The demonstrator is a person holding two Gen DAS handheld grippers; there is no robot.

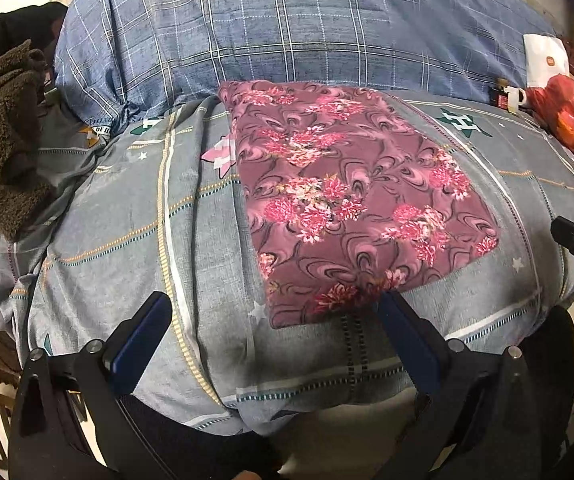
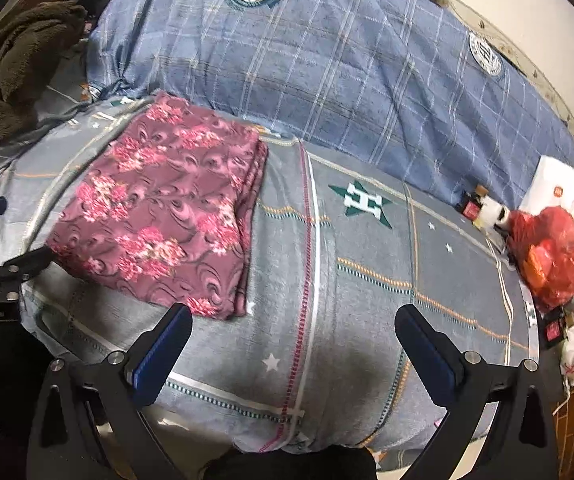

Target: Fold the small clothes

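Both tools, left tool (image 1: 275,320) and right tool (image 2: 293,330), are held spread above the bed (image 2: 367,280); the folded floral cloth (image 1: 351,196) is laid flat.

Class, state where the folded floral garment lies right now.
The folded floral garment lies flat on the grey bedsheet, below the blue plaid quilt, right of the brown fleece.

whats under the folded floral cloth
The floral cloth lies flat on the grey patterned bedsheet. Its stacked layers show at the edge; anything between or beneath them is covered.
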